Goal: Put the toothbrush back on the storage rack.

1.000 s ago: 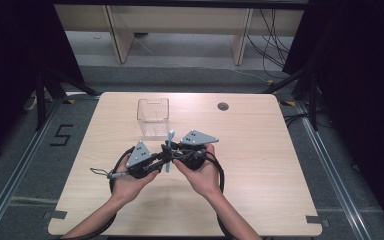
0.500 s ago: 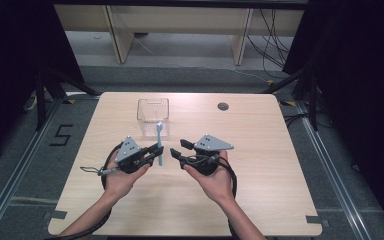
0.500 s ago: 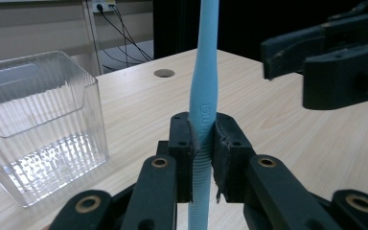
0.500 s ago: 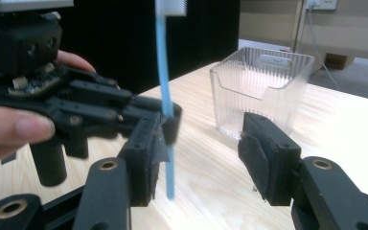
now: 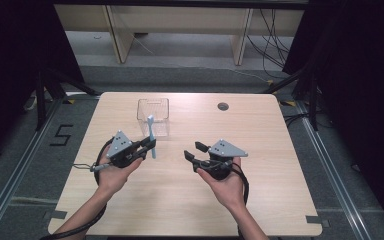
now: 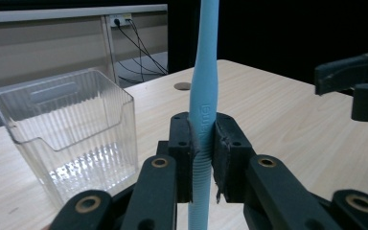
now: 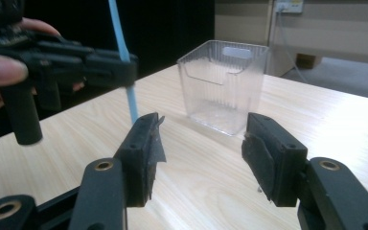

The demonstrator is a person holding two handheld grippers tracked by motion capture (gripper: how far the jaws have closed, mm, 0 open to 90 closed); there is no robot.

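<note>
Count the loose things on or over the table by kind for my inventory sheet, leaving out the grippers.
Light blue toothbrush, clamped upright in the left gripper: 1
Clear plastic box, standing on the table: 1
Total: 2

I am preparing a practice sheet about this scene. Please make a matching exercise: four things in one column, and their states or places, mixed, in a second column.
Things:
1. left gripper
2. right gripper
3. clear plastic box
4. round hole

States or places:
A. in the tabletop, towards the far edge
B. open, nothing between the jaws
C. shut on the light blue toothbrush
D. stands empty on the table

Pairs: 1-C, 2-B, 3-D, 4-A
</note>
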